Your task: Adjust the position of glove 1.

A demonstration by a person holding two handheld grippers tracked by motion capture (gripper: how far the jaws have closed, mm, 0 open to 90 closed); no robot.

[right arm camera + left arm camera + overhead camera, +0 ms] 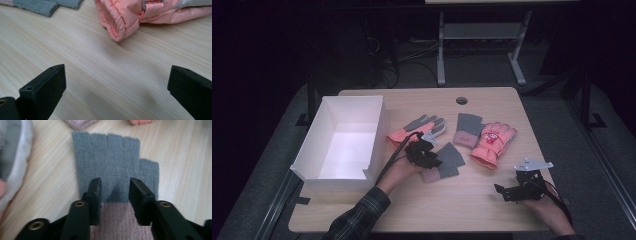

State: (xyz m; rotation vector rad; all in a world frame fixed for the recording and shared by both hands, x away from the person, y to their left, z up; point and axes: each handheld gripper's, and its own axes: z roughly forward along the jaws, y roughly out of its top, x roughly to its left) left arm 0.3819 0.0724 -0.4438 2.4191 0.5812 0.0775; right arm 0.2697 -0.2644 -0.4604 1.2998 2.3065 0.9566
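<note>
The left gripper [114, 195] is down over the knit glove [115, 167], a fingerless one, grey at the finger end and pink at the cuff, lying flat on the bench [55, 182] near the middle. Its jaws stand part open on either side of a raised fold of the knit, with gaps showing; whether the pads press is hard to tell. The right gripper [115, 82] sits low over bare wood at the near right, jaws wide and holding nothing, facing the cuff of a padded pink glove [130, 15]. A white box [339, 142] stands open at the left of the bench.
</note>
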